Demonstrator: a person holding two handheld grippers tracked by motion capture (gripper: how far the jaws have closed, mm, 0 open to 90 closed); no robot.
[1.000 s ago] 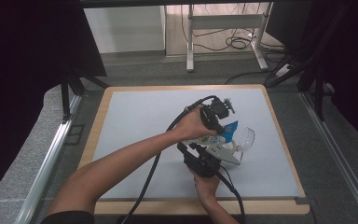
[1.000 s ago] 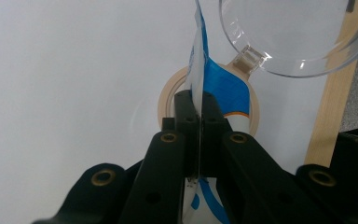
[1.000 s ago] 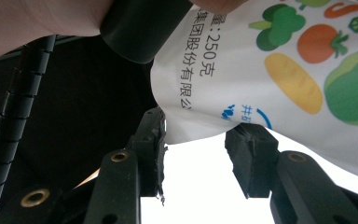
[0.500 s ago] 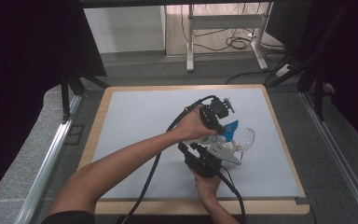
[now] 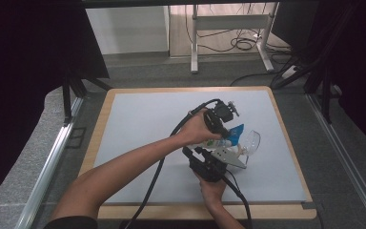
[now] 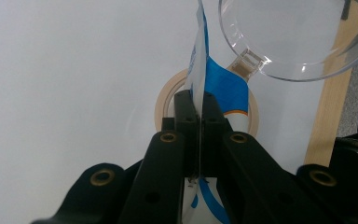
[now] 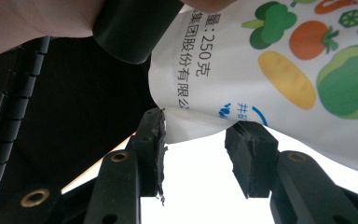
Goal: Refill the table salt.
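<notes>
Item: white and blue pouch [image 5: 228,136], printed with vegetables, held above the pale table mat [image 5: 138,124], just left of the clear plastic cup [image 5: 250,140], which served as landmark.

Left gripper [image 5: 220,116]: sat above and left of the cup in the high view. In the left gripper view its jaws were closed tight on the thin sealed edge of the pouch [image 6: 196,70], the edge standing upright between the pads. The cup [image 6: 293,37] lay just beyond the jaws, to the upper right, with a ring of tape [image 6: 165,100] on the mat underneath the pouch.

Right gripper [image 5: 209,164]: sat below and left of the cup, near the front edge of the table. In the right gripper view its jaws stood partly apart, one at each side of the lower corner of the pouch [image 7: 279,60]; the left pad touched the pouch edge, and whether the right pad pressed on it could not be told.
</notes>
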